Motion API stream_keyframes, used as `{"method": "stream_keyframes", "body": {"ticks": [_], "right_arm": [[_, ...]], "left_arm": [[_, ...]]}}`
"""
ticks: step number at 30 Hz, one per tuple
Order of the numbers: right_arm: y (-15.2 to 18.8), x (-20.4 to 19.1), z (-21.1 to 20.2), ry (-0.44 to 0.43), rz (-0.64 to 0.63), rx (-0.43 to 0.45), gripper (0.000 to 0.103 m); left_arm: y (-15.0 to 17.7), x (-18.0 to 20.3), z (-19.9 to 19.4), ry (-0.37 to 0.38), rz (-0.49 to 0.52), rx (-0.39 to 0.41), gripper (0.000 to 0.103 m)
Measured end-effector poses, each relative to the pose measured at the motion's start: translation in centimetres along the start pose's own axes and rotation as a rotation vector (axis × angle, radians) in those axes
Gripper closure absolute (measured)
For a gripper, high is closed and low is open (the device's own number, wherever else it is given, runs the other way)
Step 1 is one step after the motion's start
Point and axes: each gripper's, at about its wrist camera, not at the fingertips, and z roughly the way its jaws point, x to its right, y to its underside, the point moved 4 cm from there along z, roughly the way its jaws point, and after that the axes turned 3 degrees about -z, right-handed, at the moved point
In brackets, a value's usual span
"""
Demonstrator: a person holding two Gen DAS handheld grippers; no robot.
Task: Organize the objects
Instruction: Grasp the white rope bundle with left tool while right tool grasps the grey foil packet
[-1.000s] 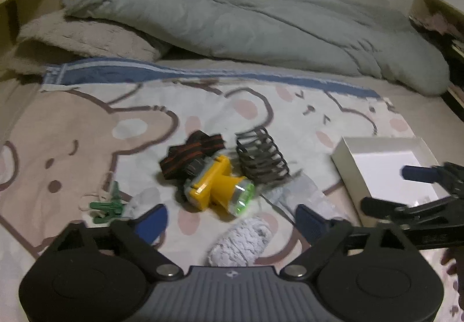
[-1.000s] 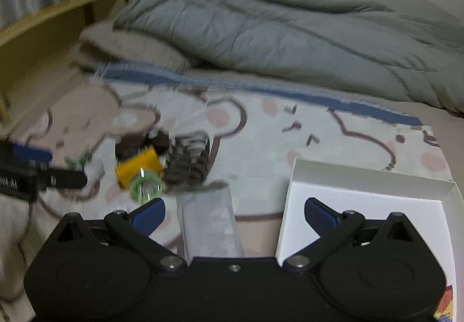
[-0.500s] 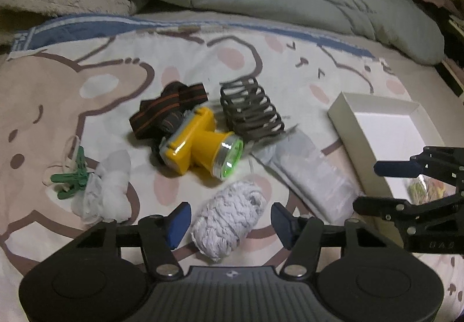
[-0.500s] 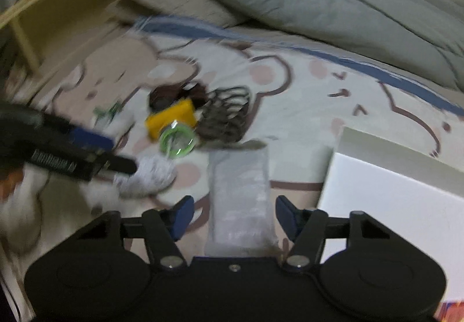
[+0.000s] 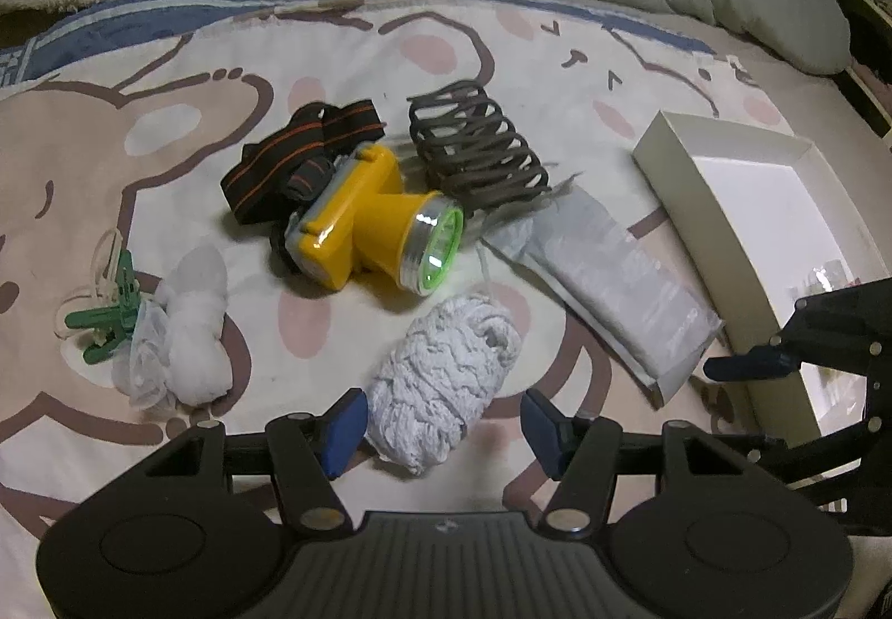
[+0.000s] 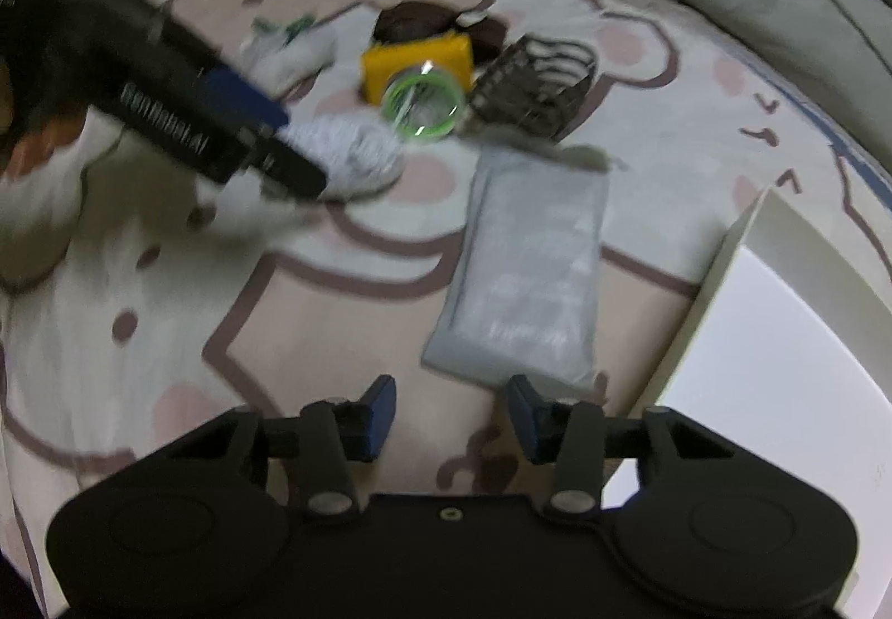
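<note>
Knobbly white rope bundle (image 5: 446,385), glossy yellow headlamp (image 5: 371,223) — crinkled grey pouch (image 6: 529,279)

The room was dimly lit. A bright spot of glare was seen on the yellow headlamp (image 5: 357,223). The right wrist picture was smeared by blur, most at its left side. Straight lines were bent near the dark corners.
</note>
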Motion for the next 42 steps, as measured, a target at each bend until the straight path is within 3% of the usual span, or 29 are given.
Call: {"method": "stream_keyframes", "body": {"ticks": [2, 7, 10, 12, 15, 20, 24, 28, 34, 37, 42], "right_arm": [[0.3, -0.3, 0.2, 0.01, -0.035, -0.016, 0.068], [0.0, -0.2, -0.2, 0.048, -0.081, 0.014, 0.068], [-0.7, 0.1, -1.1, 0.046, -0.073, 0.087, 0.057], [-1.1, 0.2, -1.0, 0.058, -0.073, 0.109, 0.054], [-1.4, 0.5, -0.1, 0.058, -0.075, 0.094, 0.055], [-0.5, 0.1, 0.7, 0.025, -0.129, 0.04, 0.055], [0.5, -0.6, 0.7, 0.026, -0.2, 0.018, 0.066], [0.6, -0.9, 1.0, 0.065, -0.259, 0.013, 0.085], [0.7, -1.3, 0.5, 0.099, -0.278, 0.021, 0.095], [0.9, -2.0, -0.4, 0.068, -0.263, 0.038, 0.101], [1.7, -3.8, -2.4, -0.005, -0.258, 0.065, 0.102]], "left_arm": [[0.2, 0.0, 0.3, -0.017, 0.005, -0.02, 0.042], [0.4, -0.1, 0.5, -0.018, 0.018, -0.027, 0.043], [0.5, 0.2, 0.6, -0.014, 0.036, -0.036, 0.047], [0.6, 0.4, 0.7, -0.017, 0.047, -0.041, 0.052], [0.7, 0.3, 0.7, -0.027, 0.057, -0.043, 0.061], [0.9, 0.1, 0.6, -0.015, 0.062, -0.057, 0.064], [1.4, 0.2, 1.0, -0.027, 0.09, -0.075, 0.065], [1.5, 0.1, 0.8, -0.03, 0.086, -0.066, 0.069], [1.8, -0.2, -0.2, -0.015, 0.049, -0.039, 0.072], [2.5, -0.5, -0.8, 0.001, 0.025, -0.033, 0.073], [4.5, -1.1, -1.8, 0.017, -0.009, -0.034, 0.073]]}}
